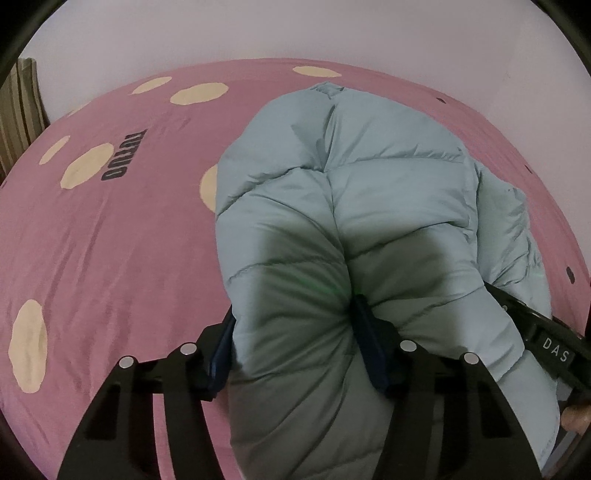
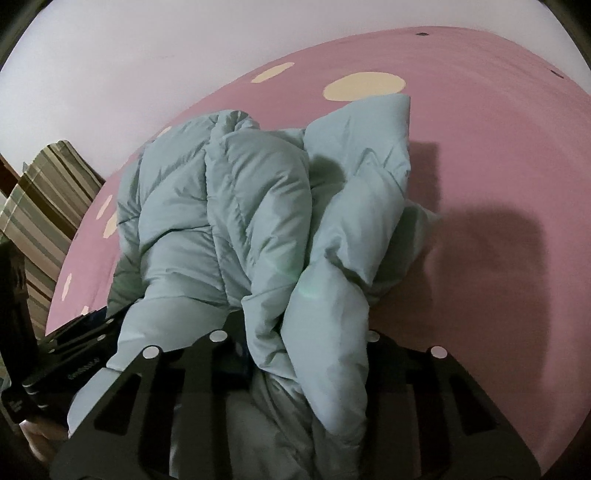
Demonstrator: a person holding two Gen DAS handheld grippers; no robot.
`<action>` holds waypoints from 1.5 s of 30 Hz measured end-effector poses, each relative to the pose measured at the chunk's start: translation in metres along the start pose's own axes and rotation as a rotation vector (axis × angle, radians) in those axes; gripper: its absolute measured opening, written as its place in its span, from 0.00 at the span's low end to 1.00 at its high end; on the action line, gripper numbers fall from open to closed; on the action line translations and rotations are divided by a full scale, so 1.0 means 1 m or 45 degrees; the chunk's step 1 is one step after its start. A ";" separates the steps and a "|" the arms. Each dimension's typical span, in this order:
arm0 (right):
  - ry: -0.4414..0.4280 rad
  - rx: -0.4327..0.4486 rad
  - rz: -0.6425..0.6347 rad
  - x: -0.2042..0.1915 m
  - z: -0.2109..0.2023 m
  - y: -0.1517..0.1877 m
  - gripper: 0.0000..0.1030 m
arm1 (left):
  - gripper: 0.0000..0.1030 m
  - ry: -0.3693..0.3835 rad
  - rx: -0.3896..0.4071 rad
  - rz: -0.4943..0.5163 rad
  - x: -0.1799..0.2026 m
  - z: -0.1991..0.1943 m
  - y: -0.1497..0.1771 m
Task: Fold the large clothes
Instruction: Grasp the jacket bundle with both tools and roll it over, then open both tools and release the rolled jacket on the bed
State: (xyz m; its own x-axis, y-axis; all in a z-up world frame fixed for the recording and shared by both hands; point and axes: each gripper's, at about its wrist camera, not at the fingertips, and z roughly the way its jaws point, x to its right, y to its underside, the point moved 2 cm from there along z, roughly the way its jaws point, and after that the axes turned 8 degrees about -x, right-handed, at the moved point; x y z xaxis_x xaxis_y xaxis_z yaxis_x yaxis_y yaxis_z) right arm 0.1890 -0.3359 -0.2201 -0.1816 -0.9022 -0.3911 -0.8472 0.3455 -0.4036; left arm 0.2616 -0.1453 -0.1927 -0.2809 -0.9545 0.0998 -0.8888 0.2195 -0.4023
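The pale blue puffer jacket [image 1: 351, 229] is lying bunched on the pink bedsheet [image 1: 110, 251], and I am holding its near end in both grippers. Its quilted body is stretching away from me toward the far wall [image 1: 258, 29], with one rumpled section spilling out to the right side onto the sheet.

My left gripper [image 1: 295, 347] is pinching a thick fold of the jacket: the padded fabric is bulging up between the two fingers, and the blue pads [image 1: 371, 343] are pressing into it from either side, so the jaws are standing partly closed around the bulk. My right gripper [image 2: 299, 354] is clamping another gathered wad of the same jacket [image 2: 236, 206], with fabric filling the gap between its fingers and draping over them toward the camera. In the right wrist view the left gripper is showing at the lower left edge, just beside the jacket's hem.

The sheet is carrying cream spots [image 1: 199, 92] and dark printed lettering [image 1: 123, 155]. A striped cushion [image 2: 44, 199] is sitting beyond the bed's left edge.
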 end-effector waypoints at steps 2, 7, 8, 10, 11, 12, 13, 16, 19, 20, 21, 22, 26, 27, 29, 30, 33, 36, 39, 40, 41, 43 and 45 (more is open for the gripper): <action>-0.014 -0.005 -0.007 -0.010 0.006 -0.004 0.29 | 0.57 -0.010 0.003 -0.012 -0.007 -0.001 -0.002; -0.043 -0.020 -0.043 -0.034 0.019 -0.015 0.29 | 0.57 -0.048 0.016 -0.051 -0.033 -0.002 -0.006; -0.047 -0.023 -0.056 -0.040 0.023 -0.017 0.29 | 0.57 -0.061 0.020 -0.056 -0.038 -0.003 -0.007; -0.051 -0.029 -0.073 -0.050 0.028 -0.021 0.29 | 0.57 -0.076 0.024 -0.070 -0.049 -0.003 -0.008; -0.054 -0.033 -0.082 -0.055 0.031 -0.023 0.29 | 0.57 -0.078 0.025 -0.080 -0.054 -0.003 -0.009; -0.058 -0.037 -0.088 -0.058 0.034 -0.025 0.29 | 0.57 -0.079 0.025 -0.085 -0.057 -0.003 -0.010; -0.060 -0.039 -0.090 -0.060 0.035 -0.026 0.29 | 0.57 -0.082 0.026 -0.092 -0.061 -0.003 -0.011; -0.060 -0.048 -0.102 -0.066 0.040 -0.029 0.29 | 0.57 -0.088 0.028 -0.102 -0.067 -0.002 -0.012; -0.059 -0.054 -0.104 -0.067 0.041 -0.032 0.29 | 0.57 -0.085 0.029 -0.109 -0.069 -0.001 -0.013; -0.056 -0.053 -0.103 -0.072 0.043 -0.032 0.29 | 0.57 -0.086 0.029 -0.108 -0.070 -0.001 -0.013; -0.054 -0.053 -0.102 -0.075 0.045 -0.033 0.29 | 0.57 -0.086 0.030 -0.108 -0.069 -0.001 -0.013; -0.055 -0.053 -0.102 -0.075 0.045 -0.033 0.29 | 0.57 -0.088 0.032 -0.107 -0.069 0.000 -0.013; -0.051 -0.053 -0.103 -0.071 0.044 -0.033 0.30 | 0.57 -0.094 0.039 -0.107 -0.068 0.001 -0.012; -0.052 -0.052 -0.104 -0.068 0.043 -0.032 0.30 | 0.57 -0.094 0.039 -0.107 -0.068 0.001 -0.012; -0.052 -0.052 -0.103 -0.067 0.043 -0.032 0.30 | 0.57 -0.094 0.040 -0.108 -0.067 0.001 -0.012; -0.050 -0.052 -0.106 -0.066 0.044 -0.032 0.31 | 0.57 -0.094 0.040 -0.108 -0.067 0.000 -0.012; -0.040 -0.049 -0.116 -0.066 0.043 -0.032 0.32 | 0.57 -0.093 0.042 -0.108 -0.067 0.000 -0.011; -0.036 -0.047 -0.107 -0.065 0.042 -0.033 0.37 | 0.58 -0.099 0.045 -0.106 -0.067 -0.001 -0.011; -0.026 -0.040 -0.092 -0.064 0.040 -0.033 0.42 | 0.59 -0.115 0.056 -0.095 -0.065 -0.005 -0.011; -0.023 -0.037 -0.088 -0.063 0.038 -0.034 0.44 | 0.59 -0.124 0.060 -0.091 -0.065 -0.007 -0.011; -0.019 -0.033 -0.079 -0.062 0.037 -0.034 0.45 | 0.59 -0.131 0.062 -0.086 -0.064 -0.008 -0.011; -0.011 -0.028 -0.068 -0.060 0.034 -0.034 0.48 | 0.60 -0.148 0.070 -0.077 -0.063 -0.011 -0.010; 0.005 -0.021 -0.064 -0.060 0.030 -0.034 0.50 | 0.61 -0.173 0.080 -0.070 -0.061 -0.014 -0.009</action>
State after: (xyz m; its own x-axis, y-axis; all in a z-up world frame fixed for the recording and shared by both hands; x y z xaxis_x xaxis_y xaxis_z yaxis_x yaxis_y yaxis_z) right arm 0.2440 -0.2864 -0.2078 -0.1406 -0.9193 -0.3675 -0.8636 0.2954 -0.4086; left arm 0.2820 -0.0860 -0.1826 -0.1772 -0.9842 0.0008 -0.8760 0.1574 -0.4559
